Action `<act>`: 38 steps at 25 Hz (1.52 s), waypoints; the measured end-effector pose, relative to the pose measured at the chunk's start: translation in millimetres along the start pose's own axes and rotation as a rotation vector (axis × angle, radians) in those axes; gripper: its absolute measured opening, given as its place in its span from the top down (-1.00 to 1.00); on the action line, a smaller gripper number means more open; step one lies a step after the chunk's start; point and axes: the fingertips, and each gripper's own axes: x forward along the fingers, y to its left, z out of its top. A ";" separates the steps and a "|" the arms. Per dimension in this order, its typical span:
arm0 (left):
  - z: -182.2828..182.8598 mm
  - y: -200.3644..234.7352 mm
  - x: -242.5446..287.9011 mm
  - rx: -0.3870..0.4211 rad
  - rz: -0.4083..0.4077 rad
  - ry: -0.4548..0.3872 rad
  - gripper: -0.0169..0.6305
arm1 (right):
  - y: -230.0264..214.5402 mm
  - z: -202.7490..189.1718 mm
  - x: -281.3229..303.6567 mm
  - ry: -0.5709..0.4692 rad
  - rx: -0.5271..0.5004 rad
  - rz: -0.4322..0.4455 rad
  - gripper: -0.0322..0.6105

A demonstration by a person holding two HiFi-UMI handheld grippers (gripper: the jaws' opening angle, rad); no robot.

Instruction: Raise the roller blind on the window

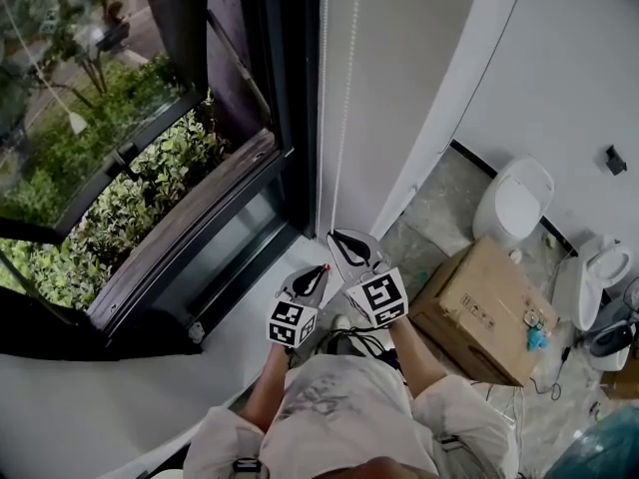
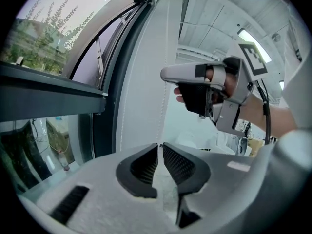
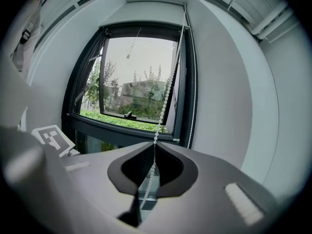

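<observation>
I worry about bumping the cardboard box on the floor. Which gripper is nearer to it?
Right. In the head view the right gripper is just left of the cardboard box; the left gripper is farther left, beyond the right one.

This is looking like an unfinished bathroom in a home. A white toilet (image 1: 514, 206) and a second white fixture (image 1: 591, 277) are standing loose on the marbled floor (image 1: 439, 203) beside a cardboard box (image 1: 479, 307). A dark-framed window (image 1: 285, 98) in the plain white wall (image 1: 559, 78) is looking out over green shrubs (image 1: 150, 193).
</observation>
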 end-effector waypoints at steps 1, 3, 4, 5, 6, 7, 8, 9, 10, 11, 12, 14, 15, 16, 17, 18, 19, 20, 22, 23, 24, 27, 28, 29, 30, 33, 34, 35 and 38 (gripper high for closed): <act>2.4 -0.4 -1.2 -0.001 -0.001 -0.007 0.81 | -1.8 -0.4 -0.4 0.000 -0.002 -0.010 0.84; 8.2 -1.0 -3.6 0.001 -0.001 -0.021 0.80 | -4.7 -0.4 -0.8 0.001 -0.007 -0.027 0.83; 11.5 -1.2 -5.1 0.003 0.000 -0.029 0.79 | -5.6 -1.2 -1.1 0.005 -0.009 -0.032 0.82; 15.2 -1.3 -6.7 0.005 0.000 -0.037 0.79 | -6.2 -3.0 -1.8 0.010 -0.010 -0.036 0.80; 19.1 -1.4 -8.4 0.006 0.002 -0.046 0.79 | -6.7 -4.8 -2.9 0.015 -0.011 -0.040 0.78; 23.4 -1.5 -10.2 0.006 0.002 -0.056 0.79 | -7.5 -5.8 -4.2 0.016 -0.010 -0.044 0.77; 28.3 -1.8 -12.0 0.007 0.003 -0.068 0.79 | -8.3 -6.1 -5.8 0.014 -0.008 -0.048 0.76; 33.8 -2.4 -13.9 0.008 0.003 -0.082 0.79 | -9.2 -6.1 -7.6 0.011 -0.007 -0.051 0.74; 39.7 -3.2 -16.0 0.010 0.003 -0.096 0.80 | -10.1 -6.1 -9.5 0.009 -0.006 -0.054 0.72; 45.9 -3.8 -18.4 0.014 0.004 -0.108 0.81 | -11.1 -6.5 -11.4 0.009 -0.004 -0.057 0.70; 52.3 -4.3 -20.8 0.019 0.004 -0.121 0.81 | -12.1 -7.0 -13.2 0.010 -0.003 -0.059 0.68; 65.4 -4.9 -25.4 0.033 0.004 -0.144 0.82 | -13.7 -8.1 -16.0 0.013 0.000 -0.063 0.64; 71.9 -5.1 -27.3 0.041 0.003 -0.154 0.82 | -14.8 -8.4 -17.4 0.015 0.000 -0.067 0.63; 78.1 -5.3 -29.1 0.048 0.002 -0.165 0.82 | -16.1 -8.3 -18.9 0.015 -0.001 -0.074 0.62; 83.9 -5.5 -31.0 0.055 0.004 -0.175 0.82 | -17.9 -8.2 -20.6 0.015 -0.002 -0.085 0.61; 89.5 -5.8 -32.9 0.061 0.006 -0.185 0.82 | -20.1 -8.5 -22.6 0.016 -0.002 -0.100 0.60; 94.8 -6.3 -34.8 0.066 0.007 -0.196 0.81 | -22.3 -9.8 -24.6 0.018 -0.001 -0.115 0.57; 99.8 -7.1 -36.6 0.071 0.008 -0.206 0.81 | -23.7 -11.3 -26.5 0.020 0.003 -0.126 0.53; 107.7 -8.8 -39.8 0.077 0.007 -0.222 0.81 | -23.7 -12.8 -29.5 0.017 0.016 -0.130 0.51; 110.6 -9.7 -41.1 0.077 0.006 -0.228 0.81 | -22.8 -12.4 -31.3 0.013 0.021 -0.126 0.51; 113.2 -10.4 -42.5 0.075 0.005 -0.235 0.81 | -21.3 -11.2 -33.3 0.007 0.024 -0.118 0.52; 122.1 -9.7 -48.6 0.072 0.014 -0.260 0.88 | -14.5 -2.1 -40.5 -0.020 0.020 -0.090 0.71; 125.8 -9.3 -51.3 0.076 0.018 -0.268 0.93 | -12.3 1.5 -43.4 -0.029 0.018 -0.084 0.81; 129.8 -9.3 -54.1 0.080 0.018 -0.275 0.93 | -10.2 4.5 -46.3 -0.034 0.018 -0.076 0.87; 133.9 -9.6 -57.0 0.085 0.017 -0.283 0.93 | -7.7 8.2 -48.9 -0.040 0.023 -0.065 0.87; 143.2 -11.2 -65.3 0.093 0.011 -0.305 0.93 | -0.1 22.8 -56.2 -0.069 0.059 -0.020 0.88; 144.8 -11.8 -68.1 0.096 0.010 -0.311 0.94 | 2.3 25.1 -58.9 -0.076 0.070 -0.006 0.88; 145.7 -12.4 -70.6 0.100 0.010 -0.314 0.94 | 4.4 26.1 -61.5 -0.082 0.080 0.005 0.88; 143.9 -13.0 -74.8 0.107 0.014 -0.311 0.94 | 7.4 23.3 -67.7 -0.085 0.118 0.020 0.88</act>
